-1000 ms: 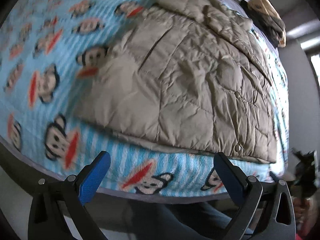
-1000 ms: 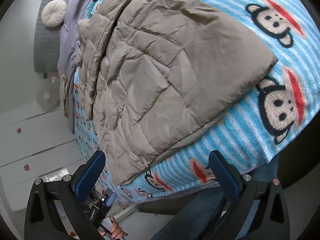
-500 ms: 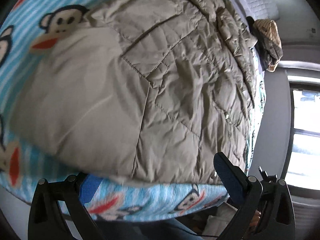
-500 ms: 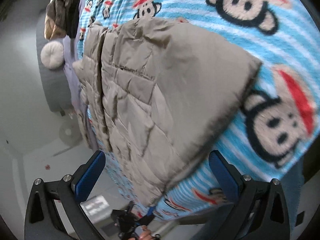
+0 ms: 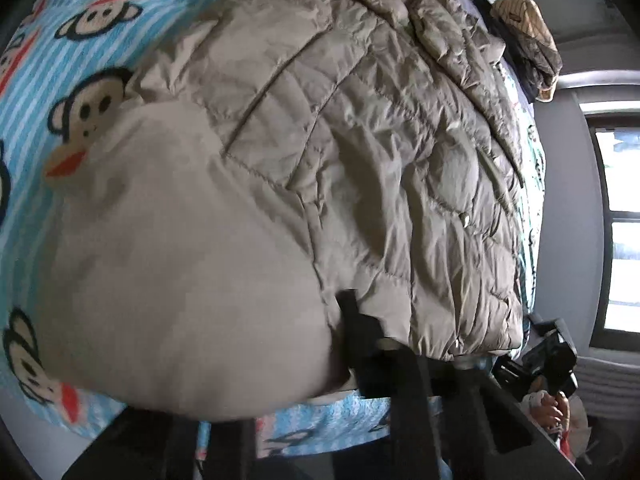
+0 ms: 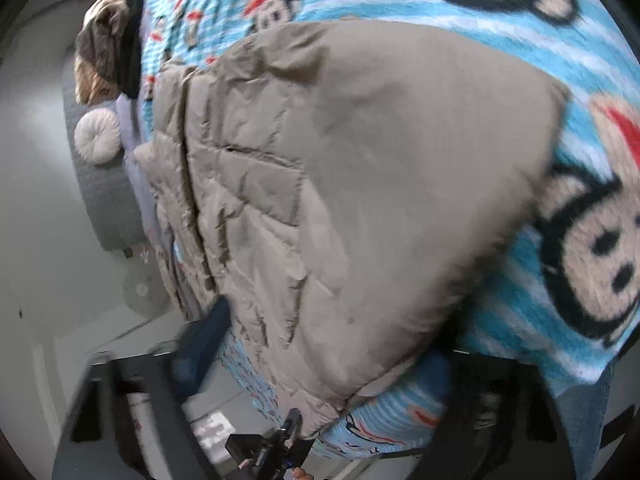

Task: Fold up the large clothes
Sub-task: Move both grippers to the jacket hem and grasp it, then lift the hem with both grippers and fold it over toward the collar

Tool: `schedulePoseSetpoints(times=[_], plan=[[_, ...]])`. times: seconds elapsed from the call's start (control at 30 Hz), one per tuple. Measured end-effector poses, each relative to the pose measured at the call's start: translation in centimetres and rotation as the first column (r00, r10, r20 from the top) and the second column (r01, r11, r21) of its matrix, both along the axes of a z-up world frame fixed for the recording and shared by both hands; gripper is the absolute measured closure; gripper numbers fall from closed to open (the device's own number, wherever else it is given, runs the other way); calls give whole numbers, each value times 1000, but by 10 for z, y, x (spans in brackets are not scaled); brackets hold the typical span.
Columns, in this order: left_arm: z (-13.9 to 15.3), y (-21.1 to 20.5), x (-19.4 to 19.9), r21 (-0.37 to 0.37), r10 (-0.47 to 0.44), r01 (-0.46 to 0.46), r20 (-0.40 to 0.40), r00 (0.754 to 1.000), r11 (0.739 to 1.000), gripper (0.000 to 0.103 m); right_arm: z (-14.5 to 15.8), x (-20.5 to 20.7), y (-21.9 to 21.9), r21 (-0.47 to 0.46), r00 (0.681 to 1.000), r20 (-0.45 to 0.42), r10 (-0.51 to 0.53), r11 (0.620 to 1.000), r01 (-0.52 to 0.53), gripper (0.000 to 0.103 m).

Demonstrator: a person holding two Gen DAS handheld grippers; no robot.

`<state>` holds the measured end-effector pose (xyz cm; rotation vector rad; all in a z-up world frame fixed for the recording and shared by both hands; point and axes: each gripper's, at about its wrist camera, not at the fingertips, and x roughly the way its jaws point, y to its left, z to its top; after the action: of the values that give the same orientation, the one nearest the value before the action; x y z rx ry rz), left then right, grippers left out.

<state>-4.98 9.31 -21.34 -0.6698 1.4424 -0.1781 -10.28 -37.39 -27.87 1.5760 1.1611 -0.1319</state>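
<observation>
The left tongs [image 5: 348,360] are closing on the near hem of the padded jacket [image 5: 360,160]. One dark finger [image 5: 354,320] presses into the fabric there, the smooth panel bulges over it, and the other finger is hidden under the cloth, so the hem sits pinched between them. The right tongs [image 6: 320,364] are also closing. Their blue-padded fingers [image 6: 204,336] stand on either side of the jacket's near edge, which hangs down between them. The view is blurred, and whether the pads already press on the cloth cannot be told.

The jacket is beige-grey, quilted in wide stitched squares and much creased. A smoother unquilted panel lies at its near left corner in the left view. A row of small snap buttons [image 5: 466,222] runs along its right edge. It lies flat on the bed, its hem at the near edge beside both tongs and its body stretching away towards the far end.

Under it is a blue-striped blanket [image 5: 48,60] printed with monkey faces. At the far end of the bed lie a bundle of brown and black clothes [image 5: 528,28] and a round white cushion [image 6: 98,136]. A window [image 5: 620,220] shows on the right in the left view.
</observation>
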Motion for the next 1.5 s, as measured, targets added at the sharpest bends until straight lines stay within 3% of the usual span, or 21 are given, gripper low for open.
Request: schedulePoseSetpoints(times=[0.03, 0.07, 0.2, 0.37, 0.5, 0.6, 0.73, 0.83, 0.93, 1.13, 1.27, 1.33, 1.37, 1.4, 1.43, 1.47, 1.5], plan=[[5, 3, 2, -10, 7, -7, 10, 1000, 1000, 86, 0, -2, 0, -15, 1000, -17, -2, 1000, 2, 82], [10, 6, 3, -18, 14, -13, 23, 1000, 1000, 86, 0, -4, 0, -36, 999, -40, 3, 999, -5, 92], [41, 13, 12, -34, 40, -37, 97, 994, 999, 90, 16, -1, 1, -66, 999, 1, 40, 997, -40, 93], [95, 16, 41, -29, 100, -96, 213, 972, 995, 90, 62, 36, -2, -141, 975, 103, 198, 973, -183, 94], [142, 4, 82, 14, 111, -122, 314, 943, 992, 90, 108, 95, -9, -249, 926, 173, 335, 925, -288, 94], [168, -5, 116, 100, 97, -142, 360, 928, 985, 90, 145, 154, -13, -325, 866, 244, 436, 878, -351, 94], [192, -9, 172, 148, 101, -175, 412, 906, 973, 90, 176, 229, -16, -379, 790, 304, 532, 829, -412, 94], [186, -7, 218, 198, 71, -163, 403, 913, 967, 90, 182, 285, -14, -393, 768, 306, 563, 809, -437, 94], [162, -7, 265, 253, 36, -133, 355, 934, 958, 90, 173, 329, -8, -406, 772, 269, 575, 795, -450, 94], [103, -10, 329, 326, -23, -64, 256, 967, 943, 90, 107, 395, 4, -390, 832, 138, 538, 801, -454, 94], [80, -14, 348, 358, -42, -31, 194, 980, 933, 90, 77, 416, 8, -372, 861, 75, 503, 815, -444, 92], [80, -13, 349, 363, -62, -8, 180, 982, 932, 85, 72, 417, 8, -350, 864, 64, 500, 822, -449, 88], [83, -13, 347, 364, -68, -4, 186, 980, 931, 78, 75, 416, 8, -354, 859, 72, 506, 818, -453, 85], [89, -12, 342, 367, -76, -5, 206, 976, 930, 72, 79, 415, 8, -361, 854, 82, 515, 813, -456, 73], [96, -10, 335, 378, -87, -6, 229, 969, 926, 55, 86, 414, 7, -377, 844, 95, 527, 804, -460, 46], [103, -8, 330, 399, -95, -14, 252, 963, 917, 31, 94, 412, 5, -396, 836, 113, 538, 795, -459, 31], [110, -6, 324, 427, -101, -28, 278, 955, 904, 22, 100, 410, 4, -412, 829, 132, 543, 791, -453, 20]])
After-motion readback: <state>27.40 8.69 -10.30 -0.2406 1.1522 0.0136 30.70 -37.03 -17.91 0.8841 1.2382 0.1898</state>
